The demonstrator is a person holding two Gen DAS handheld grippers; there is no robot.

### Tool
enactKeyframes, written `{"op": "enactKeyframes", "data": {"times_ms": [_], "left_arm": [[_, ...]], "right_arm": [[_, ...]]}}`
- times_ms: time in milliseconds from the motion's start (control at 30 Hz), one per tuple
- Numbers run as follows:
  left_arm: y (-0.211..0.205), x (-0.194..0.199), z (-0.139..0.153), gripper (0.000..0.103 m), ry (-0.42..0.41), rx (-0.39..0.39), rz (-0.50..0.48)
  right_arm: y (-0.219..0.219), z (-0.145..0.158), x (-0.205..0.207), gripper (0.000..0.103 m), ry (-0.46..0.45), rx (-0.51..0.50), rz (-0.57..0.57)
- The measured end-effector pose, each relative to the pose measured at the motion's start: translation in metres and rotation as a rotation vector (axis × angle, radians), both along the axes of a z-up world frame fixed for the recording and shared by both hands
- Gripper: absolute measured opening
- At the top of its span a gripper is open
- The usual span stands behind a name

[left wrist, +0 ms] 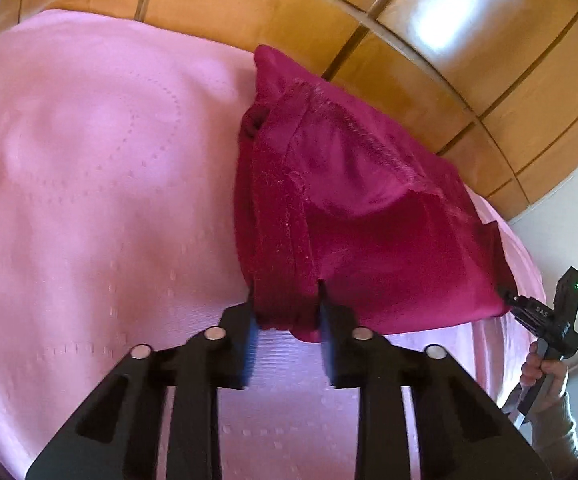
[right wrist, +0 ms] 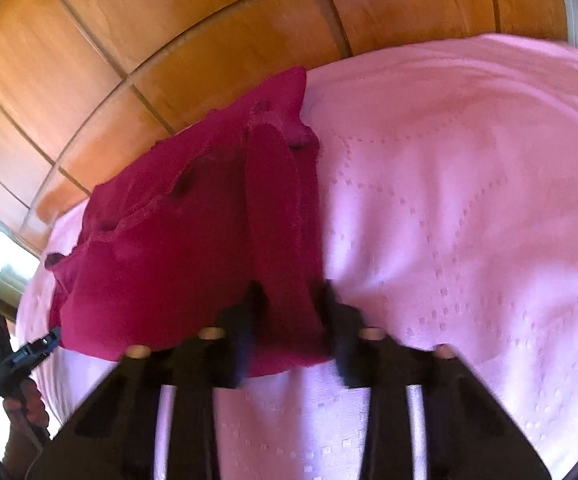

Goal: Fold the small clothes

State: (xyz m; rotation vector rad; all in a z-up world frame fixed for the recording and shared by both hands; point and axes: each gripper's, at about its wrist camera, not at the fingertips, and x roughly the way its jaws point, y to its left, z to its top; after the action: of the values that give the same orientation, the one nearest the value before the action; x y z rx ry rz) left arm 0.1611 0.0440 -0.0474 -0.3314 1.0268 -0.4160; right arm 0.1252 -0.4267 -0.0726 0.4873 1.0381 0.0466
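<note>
Left wrist view shows the left gripper (left wrist: 287, 312) closed down on a bunched, thick band of the magenta garment (left wrist: 353, 208), the fabric gathered into a wad between its two fingers; the hem there looks like a ribbed or elastic edge with lint on it. At the right edge of that view the right gripper (left wrist: 507, 294) pinches the opposite lower corner of the same piece, a hand (left wrist: 545, 372) wrapped round its handle. From the right wrist view the right gripper's own fingers sit either side of a fold of the cloth, narrowed on it, though motion blur makes the exact contact hard to read; the left gripper (right wrist: 51, 338) shows at the far left, at the other corner. The garment hangs lifted between the two tools above the pink bedspread (left wrist: 89, 184), its far end reaching toward the mattress edge, with the terracotta tile floor (left wrist: 429, 80) beyond; whether that end touches the spread cannot be told. As a judgement, this is a light, soft knit with no stiffness: it sags and creases under its own weight, will not hold a line unless kept taut, and the smoother panel may slip from a shallow pinch. The seamed, doubled edges give the firmest purchase, so corners along the band are the sensible hold, kept level so that the cloth lays down flat before any fold.
</note>
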Motion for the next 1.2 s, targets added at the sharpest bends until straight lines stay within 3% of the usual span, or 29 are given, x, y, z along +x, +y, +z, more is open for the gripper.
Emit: {"op": "enactKeyframes", "data": {"times_ms": [300,667,733,833,900,1133,1167,1200], "left_arm": [[0.018,-0.035,0.010,0.019,0.009,-0.057,-0.007],[0.030,-0.127,0.011,0.021,0.092,-0.039,-0.056],[0.031,-0.125,0.017,0.024,0.068,-0.010,-0.048],[0.034,-0.107,0.031,0.036,-0.004,0.017,-0.023],[0.032,-0.091,0.039,0.038,-0.048,0.025,-0.033],[0.009,-0.049,0.037,0.038,-0.102,0.057,-0.141],[0.006,-0.043,0.035,0.038,-0.100,0.050,-0.146],[0.005,-0.042,0.035,0.030,-0.099,0.045,-0.149]], "right_arm": [[0.006,0.022,-0.046,0.015,-0.011,0.021,0.035],[0.013,0.020,-0.118,0.013,0.136,-0.001,0.143],[0.016,0.025,-0.112,0.020,0.123,-0.024,0.155],[0.015,0.034,-0.095,0.035,0.061,-0.061,0.134],[0.019,0.040,-0.080,0.046,0.025,-0.112,0.136],[0.026,0.028,-0.031,0.048,-0.006,-0.196,0.184],[0.029,0.025,-0.027,0.044,-0.001,-0.209,0.196],[0.031,0.023,-0.025,0.032,0.003,-0.214,0.205]]}}
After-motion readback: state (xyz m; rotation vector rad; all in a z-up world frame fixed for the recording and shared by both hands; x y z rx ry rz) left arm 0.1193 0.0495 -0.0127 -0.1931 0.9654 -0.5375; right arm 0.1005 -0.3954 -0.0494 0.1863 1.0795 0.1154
